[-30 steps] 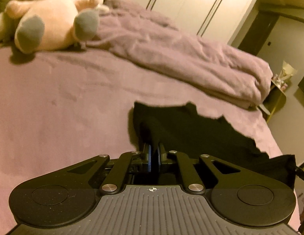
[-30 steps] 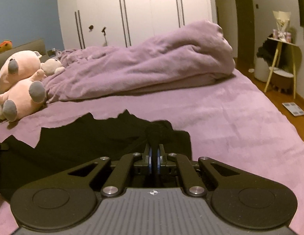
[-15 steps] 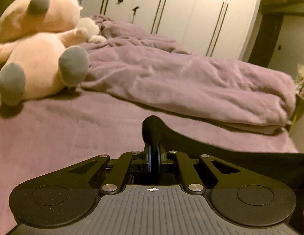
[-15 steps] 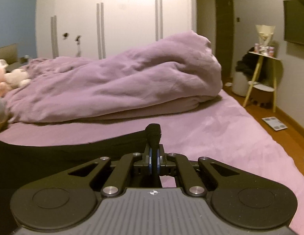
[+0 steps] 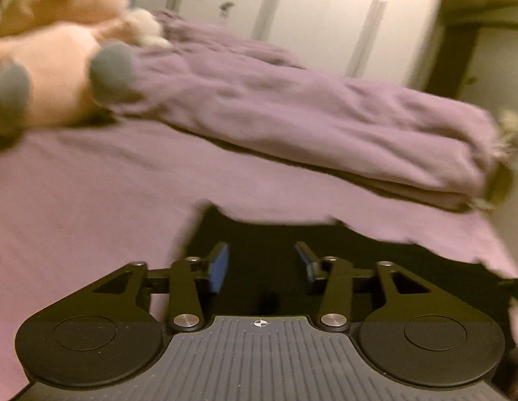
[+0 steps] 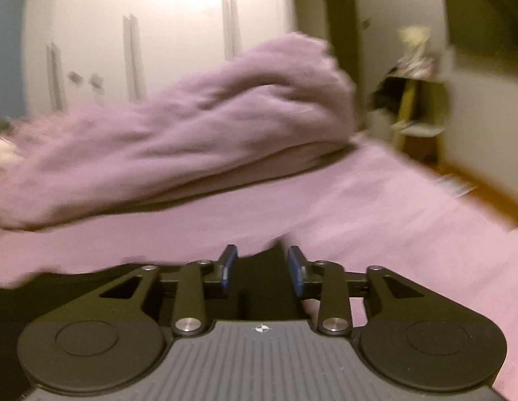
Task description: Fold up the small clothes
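Observation:
A black garment (image 5: 292, 237) lies flat on the purple bed sheet (image 5: 75, 200). My left gripper (image 5: 261, 254) is open just above its left part, jaws spread, blue pads empty. In the right wrist view the same black garment (image 6: 92, 284) stretches to the left, with a corner sticking up between the fingers. My right gripper (image 6: 263, 260) is open over that right corner and holds nothing. Both views are blurred by motion.
A rolled purple duvet (image 5: 309, 127) lies across the far side of the bed, also in the right wrist view (image 6: 192, 127). A pink plush toy (image 5: 51, 77) sits at the far left. White wardrobes (image 6: 158, 33) stand behind. A side table (image 6: 415, 100) stands right of the bed.
Both grippers were shut on the raised black garment; now both have opened and the garment lies on the bed. Both cameras have dropped lower and tilted.

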Available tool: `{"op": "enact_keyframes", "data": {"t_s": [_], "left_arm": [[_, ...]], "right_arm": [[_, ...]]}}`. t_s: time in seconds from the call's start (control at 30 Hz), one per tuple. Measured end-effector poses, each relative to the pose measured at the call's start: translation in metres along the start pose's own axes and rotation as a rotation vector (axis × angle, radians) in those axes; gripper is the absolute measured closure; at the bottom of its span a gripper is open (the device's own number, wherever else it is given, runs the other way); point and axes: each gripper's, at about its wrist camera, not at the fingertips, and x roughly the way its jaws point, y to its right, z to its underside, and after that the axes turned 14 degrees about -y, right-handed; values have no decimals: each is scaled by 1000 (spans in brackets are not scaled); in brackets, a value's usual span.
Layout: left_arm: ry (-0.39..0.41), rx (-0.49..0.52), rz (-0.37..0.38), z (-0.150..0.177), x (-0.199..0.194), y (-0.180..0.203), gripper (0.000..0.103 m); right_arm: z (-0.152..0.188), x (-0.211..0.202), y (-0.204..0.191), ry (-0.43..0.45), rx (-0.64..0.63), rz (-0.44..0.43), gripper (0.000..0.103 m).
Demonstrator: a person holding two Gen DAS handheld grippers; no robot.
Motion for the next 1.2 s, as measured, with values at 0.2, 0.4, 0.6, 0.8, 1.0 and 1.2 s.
{"op": "enact_keyframes", "data": {"t_s": [0.2, 0.4, 0.6, 0.8, 1.0, 1.2], "left_arm": [[-36, -58, -19, 38, 22, 7, 47], [27, 53, -190, 53, 13, -1, 46], [-25, -133, -221, 59, -6, -50, 36], [-80, -219, -230, 63, -44, -81, 42], [-161, -302, -97, 72, -71, -89, 44], [-253, -382, 46, 73, -64, -87, 46]], "right_arm": [[69, 0, -39, -226, 148, -629, 57], [82, 14, -1, -258, 191, -614, 63], [73, -18, 71, -197, 191, -449, 67], [76, -68, 117, -177, 237, -254, 41], [93, -99, 137, -232, 326, -246, 31], [95, -90, 124, -272, 346, -300, 39]]}}
